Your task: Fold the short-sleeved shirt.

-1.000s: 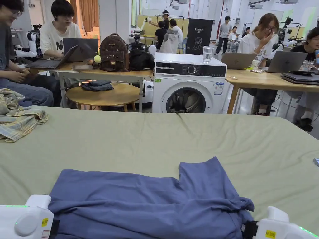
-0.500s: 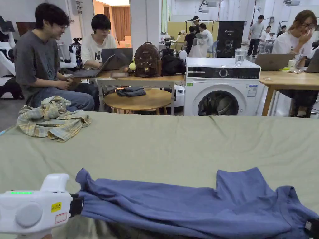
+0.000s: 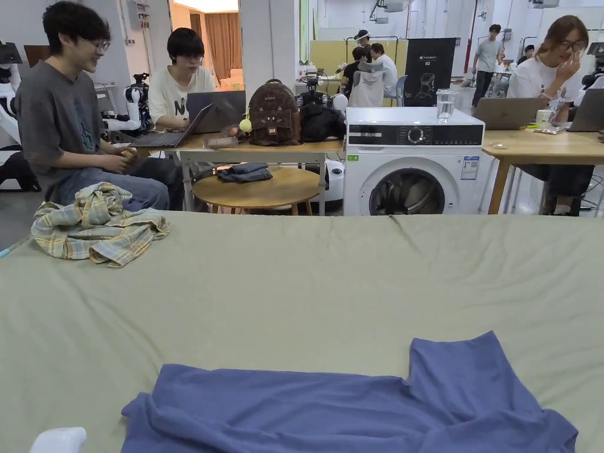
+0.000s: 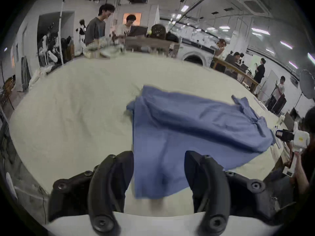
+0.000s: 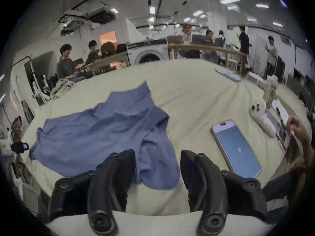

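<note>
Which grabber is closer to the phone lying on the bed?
The right gripper. The phone lies just beside its open jaws, past the blue shirt. The left gripper hangs at the shirt's other end, open too.

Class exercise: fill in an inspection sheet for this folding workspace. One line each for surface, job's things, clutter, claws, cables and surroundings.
Surface: wide table under a pale green sheet, lightly creased.
Job's things: blue short-sleeved shirt lying rumpled near the front edge, one sleeve pointing away.
Clutter: crumpled yellow plaid shirt at the far left; blue-screened phone right of the blue shirt.
Claws: left claw and right claw both open, jaws apart, nothing held.
Cables: nothing seen on the table.
Surroundings: white washing machine, round wooden table, seated people with laptops.
</note>
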### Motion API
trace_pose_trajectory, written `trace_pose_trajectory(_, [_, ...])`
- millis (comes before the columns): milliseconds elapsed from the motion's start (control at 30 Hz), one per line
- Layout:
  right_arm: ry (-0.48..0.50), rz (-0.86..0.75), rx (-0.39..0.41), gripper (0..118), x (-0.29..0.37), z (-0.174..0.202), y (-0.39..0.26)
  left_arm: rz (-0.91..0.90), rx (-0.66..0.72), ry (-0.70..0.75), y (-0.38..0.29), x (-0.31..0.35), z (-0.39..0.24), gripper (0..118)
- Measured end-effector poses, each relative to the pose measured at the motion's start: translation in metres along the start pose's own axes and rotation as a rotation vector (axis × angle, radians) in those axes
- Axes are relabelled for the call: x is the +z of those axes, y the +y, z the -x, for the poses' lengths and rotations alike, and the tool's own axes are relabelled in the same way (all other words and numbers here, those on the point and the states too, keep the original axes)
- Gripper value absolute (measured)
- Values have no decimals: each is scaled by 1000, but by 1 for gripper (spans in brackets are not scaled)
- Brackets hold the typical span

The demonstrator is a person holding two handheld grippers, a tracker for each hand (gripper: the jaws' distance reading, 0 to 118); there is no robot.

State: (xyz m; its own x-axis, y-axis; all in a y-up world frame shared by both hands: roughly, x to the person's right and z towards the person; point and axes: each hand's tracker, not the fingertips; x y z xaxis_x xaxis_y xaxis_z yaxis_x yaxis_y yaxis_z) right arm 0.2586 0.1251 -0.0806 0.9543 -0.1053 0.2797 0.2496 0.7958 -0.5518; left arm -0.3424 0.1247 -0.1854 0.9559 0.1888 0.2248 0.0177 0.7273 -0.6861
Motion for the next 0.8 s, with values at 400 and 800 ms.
trace_pose_trajectory(400, [108,-135,84,39,-36,82,76,-324,-95,9,90,-11,-74,18])
trace_pose_trajectory(800, [109,-88,145,0,-55,111,67,-231,-86,-49,82,-25,-68,0])
